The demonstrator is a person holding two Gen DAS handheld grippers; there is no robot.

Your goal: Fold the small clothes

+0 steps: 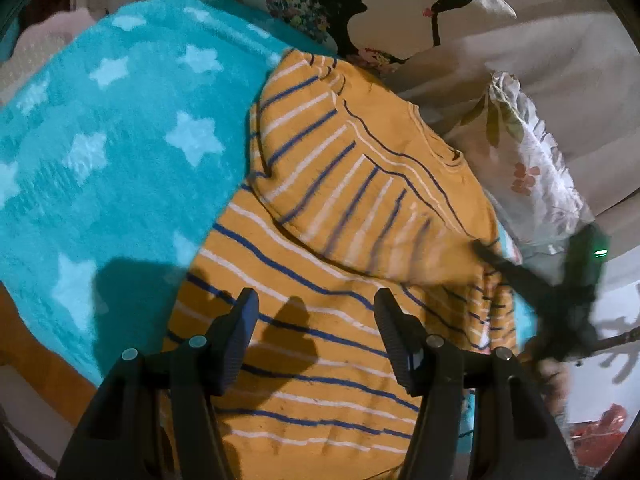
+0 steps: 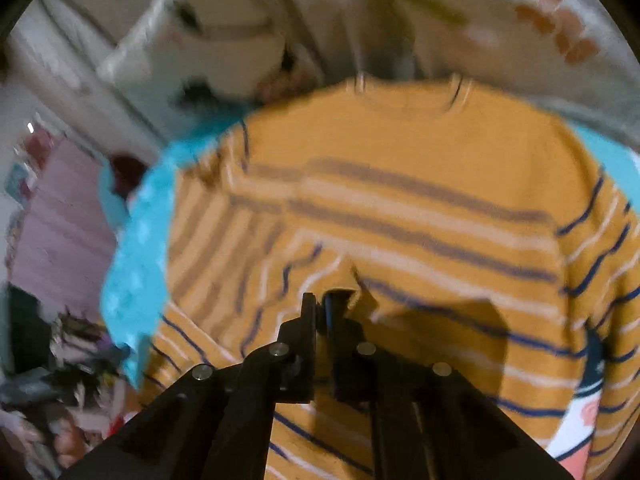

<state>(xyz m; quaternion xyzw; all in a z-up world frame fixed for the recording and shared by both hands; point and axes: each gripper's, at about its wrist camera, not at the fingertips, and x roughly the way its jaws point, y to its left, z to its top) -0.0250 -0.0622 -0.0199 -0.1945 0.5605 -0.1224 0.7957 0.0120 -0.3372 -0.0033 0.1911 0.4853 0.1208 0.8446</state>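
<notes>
On a teal star-print blanket [image 1: 100, 152] lay the orange striped sweater [image 1: 320, 280], one sleeve folded across its body. Over its lower part hung the left gripper [image 1: 316, 332], jaws standing about half open with nothing between them. Further right, the right gripper [image 2: 323, 308] had its jaws closed tight, a fold of the sweater's cloth at their tips. Patterned cushions [image 1: 400, 8] lay beyond.

A domestic setting, probably a bedroom or living room, is indicated. A teal star-patterned fleece blanket [image 1: 100, 152] is spread beneath the left tongs, and printed cushions [image 1: 360, 12] are propped beyond it against beige upholstery [image 1: 560, 52].
</notes>
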